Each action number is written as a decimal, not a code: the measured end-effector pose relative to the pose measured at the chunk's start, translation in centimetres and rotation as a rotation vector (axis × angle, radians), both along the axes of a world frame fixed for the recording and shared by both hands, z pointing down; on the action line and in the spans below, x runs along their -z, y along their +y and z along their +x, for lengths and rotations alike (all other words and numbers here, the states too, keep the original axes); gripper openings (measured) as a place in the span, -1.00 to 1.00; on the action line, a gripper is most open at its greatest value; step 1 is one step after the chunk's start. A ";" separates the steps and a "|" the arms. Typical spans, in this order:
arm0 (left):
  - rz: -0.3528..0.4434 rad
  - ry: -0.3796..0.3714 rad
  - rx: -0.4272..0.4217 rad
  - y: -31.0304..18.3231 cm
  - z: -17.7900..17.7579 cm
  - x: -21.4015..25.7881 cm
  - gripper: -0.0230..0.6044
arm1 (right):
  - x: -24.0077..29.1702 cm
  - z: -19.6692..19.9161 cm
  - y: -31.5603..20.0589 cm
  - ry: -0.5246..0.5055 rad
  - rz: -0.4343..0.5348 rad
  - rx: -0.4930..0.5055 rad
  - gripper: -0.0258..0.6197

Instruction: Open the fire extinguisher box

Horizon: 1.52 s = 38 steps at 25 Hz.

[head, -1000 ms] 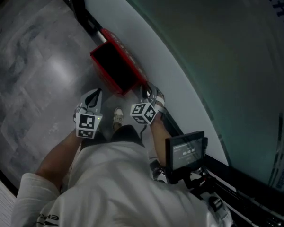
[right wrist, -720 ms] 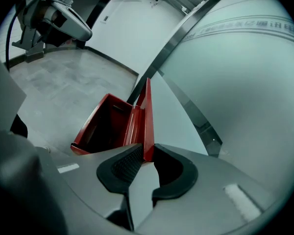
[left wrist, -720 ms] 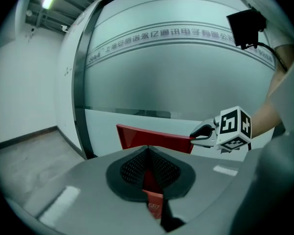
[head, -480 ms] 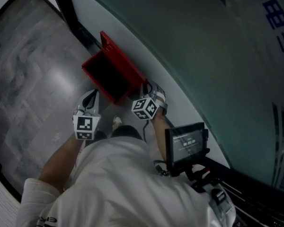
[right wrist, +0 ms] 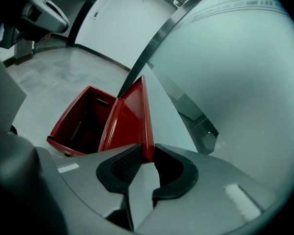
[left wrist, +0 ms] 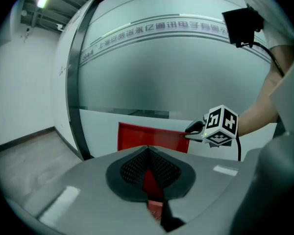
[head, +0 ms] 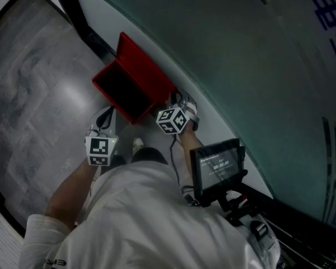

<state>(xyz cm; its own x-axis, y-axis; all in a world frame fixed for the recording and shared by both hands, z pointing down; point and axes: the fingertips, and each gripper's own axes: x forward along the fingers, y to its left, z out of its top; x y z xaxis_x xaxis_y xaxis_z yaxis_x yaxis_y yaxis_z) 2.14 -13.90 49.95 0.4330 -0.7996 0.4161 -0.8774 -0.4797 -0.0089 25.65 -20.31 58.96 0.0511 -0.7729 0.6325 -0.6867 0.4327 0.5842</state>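
Nearest me, the left hand-held gripper is closed on nothing, hovering just short of the fire extinguisher box. The right hand-held gripper is pinched onto the near corner of the raised lid, only a thin red edge between its pads. My worry is that the edge slides out and the lid drops back shut, since the grip is so shallow. Push too far and the lid hits the wall right behind it, almost no room there. The box sits on the floor against that wall, with plenty of open surface on its left.
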 end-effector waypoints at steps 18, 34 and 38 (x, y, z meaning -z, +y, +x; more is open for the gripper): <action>-0.003 -0.009 0.028 1.0 -0.1 0.7 -0.92 | -0.3 4.0 -1.0 0.089 0.018 -0.167 -0.63; -0.006 -0.013 0.037 1.0 -0.1 1.3 -0.92 | -0.5 5.9 -1.0 0.233 0.056 -0.227 -0.64; -0.006 -0.017 0.037 1.0 -0.3 1.3 -0.92 | -0.3 6.0 -1.0 0.230 0.073 -0.227 -0.62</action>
<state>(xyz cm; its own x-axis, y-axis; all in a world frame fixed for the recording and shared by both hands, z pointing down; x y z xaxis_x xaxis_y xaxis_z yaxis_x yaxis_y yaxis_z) 1.85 -12.87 48.63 0.3958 -0.8124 0.4283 -0.8944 -0.4467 -0.0208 31.64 -21.34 59.27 0.3625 -0.7683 0.5276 -0.6075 0.2345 0.7589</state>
